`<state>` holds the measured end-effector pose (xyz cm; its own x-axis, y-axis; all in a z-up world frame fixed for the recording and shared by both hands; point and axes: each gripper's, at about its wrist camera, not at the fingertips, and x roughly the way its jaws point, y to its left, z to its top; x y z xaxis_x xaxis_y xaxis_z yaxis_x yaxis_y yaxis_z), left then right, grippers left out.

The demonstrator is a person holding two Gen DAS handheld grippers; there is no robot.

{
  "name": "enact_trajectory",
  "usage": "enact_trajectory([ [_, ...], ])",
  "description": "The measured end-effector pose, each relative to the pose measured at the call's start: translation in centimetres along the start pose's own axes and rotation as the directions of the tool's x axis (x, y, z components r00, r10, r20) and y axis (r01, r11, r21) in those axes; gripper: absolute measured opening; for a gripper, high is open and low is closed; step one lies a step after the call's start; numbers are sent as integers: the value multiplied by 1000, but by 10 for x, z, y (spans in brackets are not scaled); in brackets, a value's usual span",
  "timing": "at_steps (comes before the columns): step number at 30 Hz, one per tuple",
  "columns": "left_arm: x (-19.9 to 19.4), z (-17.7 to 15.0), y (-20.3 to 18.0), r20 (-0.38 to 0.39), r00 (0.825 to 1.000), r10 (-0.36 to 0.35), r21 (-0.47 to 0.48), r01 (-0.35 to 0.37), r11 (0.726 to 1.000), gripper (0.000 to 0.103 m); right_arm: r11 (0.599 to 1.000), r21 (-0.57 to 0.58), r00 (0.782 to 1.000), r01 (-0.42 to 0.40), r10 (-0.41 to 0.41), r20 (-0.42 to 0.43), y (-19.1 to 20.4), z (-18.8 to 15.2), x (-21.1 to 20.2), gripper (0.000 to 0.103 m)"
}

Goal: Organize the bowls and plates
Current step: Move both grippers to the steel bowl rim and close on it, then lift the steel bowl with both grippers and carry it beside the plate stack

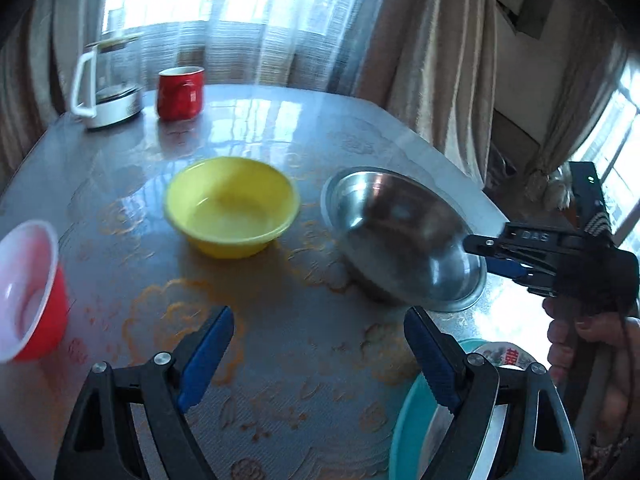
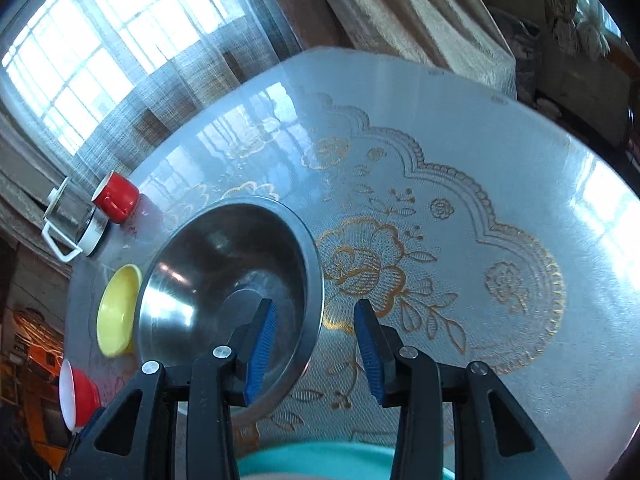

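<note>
Looking at a steel bowl (image 1: 400, 236), round, shiny, with a flat flared rim and a dark inside full of window glare. Tipped on the patterned table (image 1: 280, 128), far rim up, near rim low by the table's right edge. Just to its left, apart from it, a yellow bowl (image 1: 232, 208) standing upright. Further left, at the edge of the left wrist view, a red bowl (image 1: 32, 292) with a white inside. At the bottom right of that view, a teal plate (image 1: 412, 420) with a white middle, lying partly under one finger of the left gripper (image 1: 320, 314). Well behind, a red mug (image 1: 180, 94) beside a glass jug (image 1: 108, 80).

Right gripper (image 2: 315, 306), carried by a hand (image 1: 580, 340), set astride the steel bowl's near rim: one blue pad inside the bowl, the other outside over the table. Jaws partly apart, with clear space between the outer pad and the rim. Hard to say, through the blur, whether the inner pad touches the bowl's wall; no clamp on the rim to be seen.

Left gripper spread wide above bare tablecloth, pointing between the yellow bowl and the steel one. Nothing between its pads, nothing held.
</note>
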<state>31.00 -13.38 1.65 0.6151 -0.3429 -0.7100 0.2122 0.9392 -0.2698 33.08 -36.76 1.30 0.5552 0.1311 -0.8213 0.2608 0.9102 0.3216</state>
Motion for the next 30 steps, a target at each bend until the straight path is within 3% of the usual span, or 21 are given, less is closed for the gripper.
enact_trajectory([
  [3,18,12,-11,-27,1000,6,24,-6,1000,88,1000,10,999,-24,24,-30,-2,4,14,38],
  [7,39,25,-18,-66,998,-2,23,4,1000,88,999,11,997,-34,34,-66,-5,3,26,24],
  [10,51,34,-20,-70,998,-1,12,1,1000,87,997,34,995,-71,74,-72,-10,-1,27,23],
  [13,64,38,-25,-93,996,10,13,-8,1000,84,998,-7,995,-61,60,-74,-6,-4,25,18],
  [21,78,39,-41,-137,990,39,79,-28,996,50,998,-45,996,-41,37,-81,0,-9,25,17],
  [24,78,34,-50,-135,991,25,131,-7,991,30,998,-40,996,-38,35,-83,-3,-11,25,17],
  [27,75,30,-54,-118,992,43,165,-23,986,29,999,-40,996,-28,25,-88,-4,-18,23,17],
  [30,70,28,-48,-125,992,14,134,3,991,30,999,-36,996,-34,31,-82,-4,-21,20,17],
])
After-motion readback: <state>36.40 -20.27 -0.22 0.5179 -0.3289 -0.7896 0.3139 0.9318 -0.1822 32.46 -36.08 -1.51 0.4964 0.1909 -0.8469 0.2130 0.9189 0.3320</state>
